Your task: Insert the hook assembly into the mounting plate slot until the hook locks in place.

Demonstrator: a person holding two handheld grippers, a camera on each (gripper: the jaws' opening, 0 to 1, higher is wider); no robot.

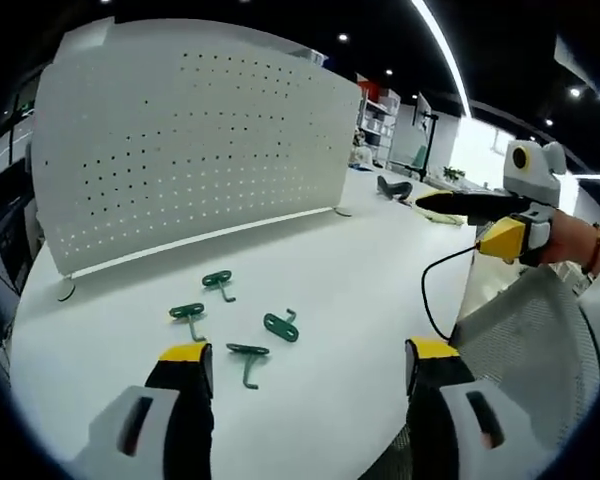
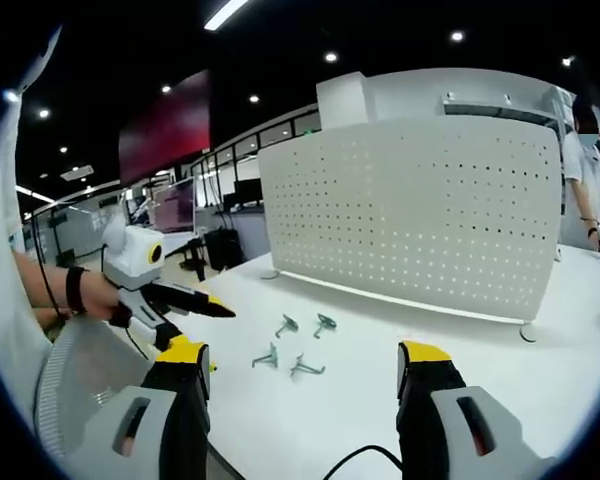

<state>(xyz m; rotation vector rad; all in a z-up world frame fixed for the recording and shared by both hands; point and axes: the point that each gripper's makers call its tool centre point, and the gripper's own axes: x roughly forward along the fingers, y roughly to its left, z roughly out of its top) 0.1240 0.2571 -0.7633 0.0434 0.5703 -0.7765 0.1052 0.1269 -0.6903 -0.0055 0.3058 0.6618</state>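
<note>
Both grippers hover with jaws apart and empty: left gripper [image 1: 310, 375], right gripper [image 2: 300, 375]. 4 green hooks [image 1: 230, 322] lie loose on the white table [image 1: 360, 280], just beyond the left gripper, probably laid out for picking. Farther off, the perforated mounting plate [image 1: 190, 140] stands upright, its holes facing the grippers

Bright ceiling strips [image 1: 442, 50] light both sharp views evenly; fisheye bends edges, shadows faint.
</note>
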